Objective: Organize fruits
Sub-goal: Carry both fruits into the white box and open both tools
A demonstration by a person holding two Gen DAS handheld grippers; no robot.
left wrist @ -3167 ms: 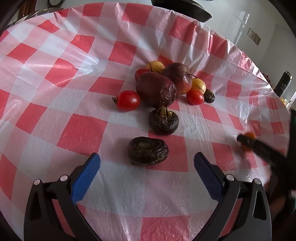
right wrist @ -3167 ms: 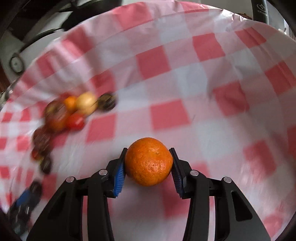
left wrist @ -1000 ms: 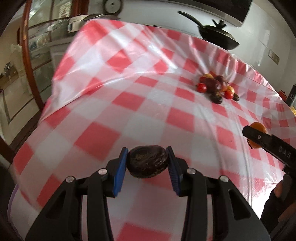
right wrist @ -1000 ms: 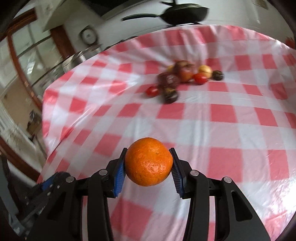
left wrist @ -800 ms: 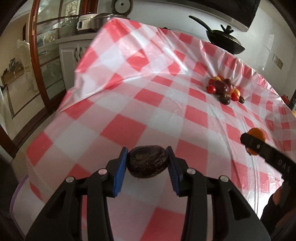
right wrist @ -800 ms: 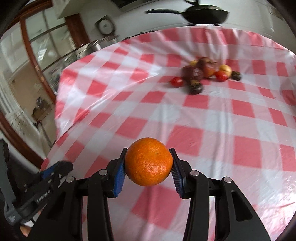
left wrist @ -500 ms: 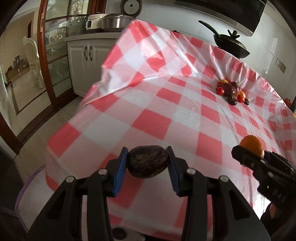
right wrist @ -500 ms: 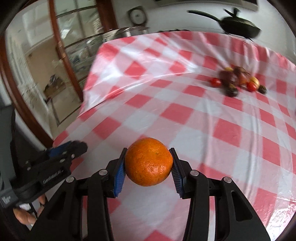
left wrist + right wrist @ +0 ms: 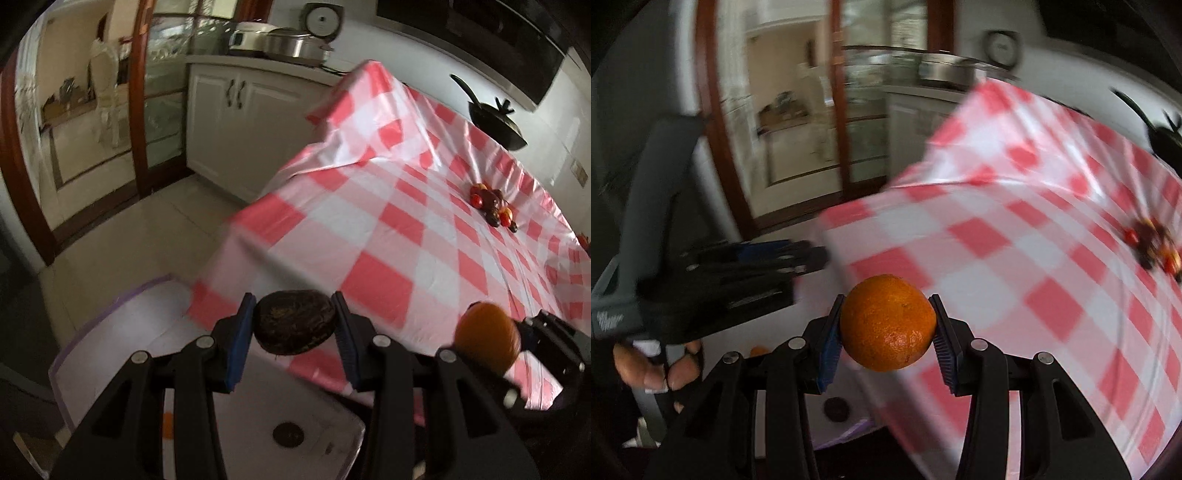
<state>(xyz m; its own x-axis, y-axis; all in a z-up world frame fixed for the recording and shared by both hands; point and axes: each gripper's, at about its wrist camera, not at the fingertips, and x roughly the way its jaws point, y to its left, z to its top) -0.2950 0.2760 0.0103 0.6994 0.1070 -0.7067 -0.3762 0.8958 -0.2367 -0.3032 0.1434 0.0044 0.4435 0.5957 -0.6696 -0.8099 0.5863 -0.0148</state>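
White bin point(image 9: 122, 332): on the floor just below the tablecloth's point(image 9: 388, 236) hanging edge.
Left gripper point(image 9: 294, 326): clamped on a dark wrinkled fruit point(image 9: 294, 321) above the bin; it could miss.
Right gripper point(image 9: 888, 328): clamped on an orange point(image 9: 888, 326) beside the tablecloth's edge; the curved peel may slip.
Fruit pile point(image 9: 493, 208): far across the tablecloth, unsorted.

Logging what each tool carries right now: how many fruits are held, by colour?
Orange: 1, the orange in the right tool
Dark brown: 1, the wrinkled dark fruit in the left tool
Total held: 2
The far pile of fruits on the tablecloth is too small to count.
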